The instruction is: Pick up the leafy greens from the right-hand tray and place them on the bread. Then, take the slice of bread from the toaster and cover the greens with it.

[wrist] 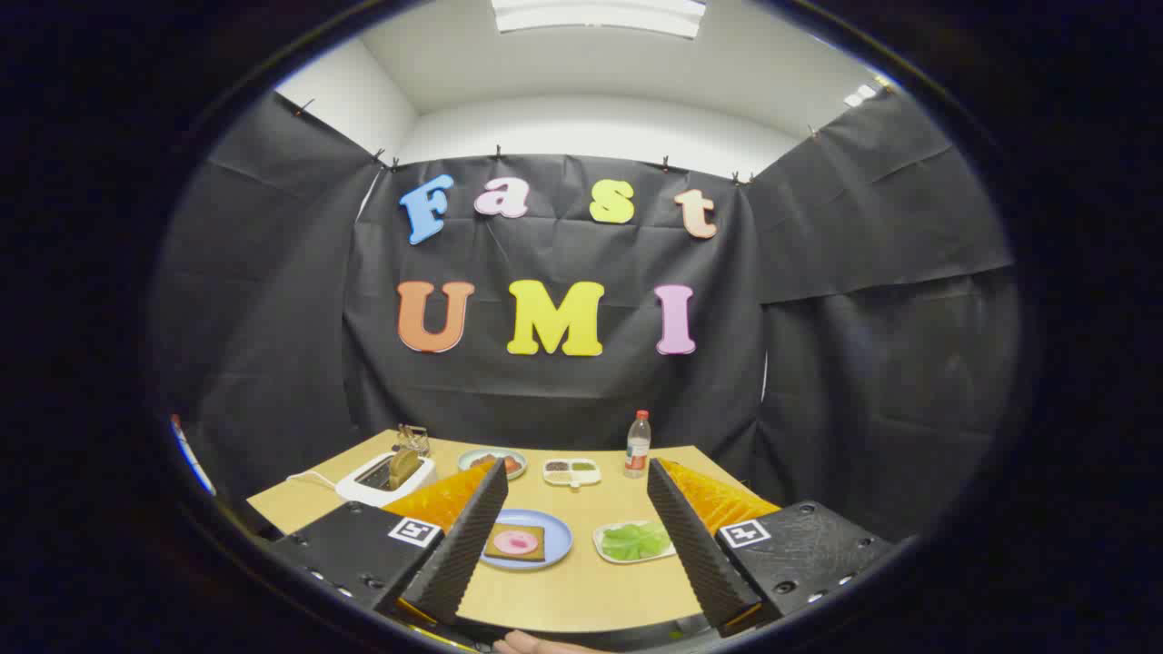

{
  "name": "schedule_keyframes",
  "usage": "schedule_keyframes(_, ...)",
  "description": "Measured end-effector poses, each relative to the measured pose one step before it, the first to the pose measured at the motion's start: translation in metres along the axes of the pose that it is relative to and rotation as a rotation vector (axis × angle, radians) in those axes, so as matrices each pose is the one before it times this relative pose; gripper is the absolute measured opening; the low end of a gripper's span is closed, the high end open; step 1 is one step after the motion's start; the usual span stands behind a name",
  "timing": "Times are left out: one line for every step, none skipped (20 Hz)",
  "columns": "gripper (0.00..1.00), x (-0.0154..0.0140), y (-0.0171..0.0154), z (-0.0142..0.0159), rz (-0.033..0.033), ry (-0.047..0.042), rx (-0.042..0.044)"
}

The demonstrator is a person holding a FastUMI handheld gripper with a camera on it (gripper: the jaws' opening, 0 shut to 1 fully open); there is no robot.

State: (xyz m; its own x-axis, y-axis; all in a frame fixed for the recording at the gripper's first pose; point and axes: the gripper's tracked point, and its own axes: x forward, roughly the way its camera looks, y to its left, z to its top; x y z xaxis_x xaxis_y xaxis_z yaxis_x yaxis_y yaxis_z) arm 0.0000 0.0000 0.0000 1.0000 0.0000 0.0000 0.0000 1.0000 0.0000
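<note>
Bright ceiling panel (pixel 598 15) lights the booth evenly; counter (pixel 581 590) sharp, shadows soft, edges bowing hard, rim perhaps slightly blurred.

Gripper (pixel 572 522): two black ribbed wedge fingers (pixel 463 545); orange side panels; black screwed bases with square black-and-white markers.

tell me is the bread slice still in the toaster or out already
In. The bread slice stands upright in the slot of the white toaster, beyond the open gripper, whose fingers hold nothing.

Bottle (pixel 638 443) beside divided dish (pixel 571 471)
</note>
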Motion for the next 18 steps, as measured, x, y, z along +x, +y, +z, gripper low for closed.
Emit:
schedule_keyframes(0.95, -0.00073, -0.00242, -0.00104, -0.00289, -0.00197, -0.00172)
schedule_keyframes(0.95, 0.00031, -0.00196, -0.00093, -0.00339, 0.00026, -0.00353)
schedule_keyframes(0.95, 0.00129, -0.00167, -0.00211, -0.00304, 0.00294, -0.00248)
schedule_keyframes(0.95, 0.00139, -0.00206, -0.00199, -0.00277, 0.00485, 0.00176)
schedule_keyframes(0.95, 0.00214, -0.00153, -0.00305, -0.00275, 0.00684, 0.00531)
schedule_keyframes(0.95, 0.00195, -0.00109, -0.00214, -0.00103, 0.00655, 0.00431)
schedule_keyframes(0.95, 0.00204, -0.00132, -0.00331, -0.00391, 0.00693, 0.00237)
schedule_keyframes(0.95, 0.00242, -0.0027, -0.00232, -0.00522, 0.00595, 0.00005)
schedule_keyframes(0.95, 0.00278, -0.00157, -0.00293, -0.00449, 0.0058, -0.00119)
schedule_keyframes(0.95, 0.00254, -0.00189, -0.00283, -0.00211, 0.00778, 0.00111)
schedule_keyframes(0.95, 0.00364, -0.00116, -0.00274, -0.00202, 0.00832, 0.00493)
schedule_keyframes(0.95, 0.0032, -0.00197, -0.00213, -0.00184, 0.00795, 0.00502)
schedule_keyframes(0.95, 0.00401, -0.00282, -0.00249, -0.00266, 0.00697, 0.00537)
schedule_keyframes(0.95, 0.00514, -0.002, -0.00162, -0.00223, 0.0053, 0.00389)
schedule_keyframes(0.95, 0.00588, -0.00128, -0.00143, -0.00034, 0.00007, 0.0031)
schedule_keyframes(0.95, 0.00716, -0.00135, -0.00101, -0.00446, 0.00397, 0.00082)
schedule_keyframes(0.95, 0.00794, 0.00133, -0.00285, 0.01088, -0.00179, -0.00669)
schedule_keyframes(0.95, 0.00933, 0.00192, -0.00128, 0.01045, -0.00331, -0.01381)
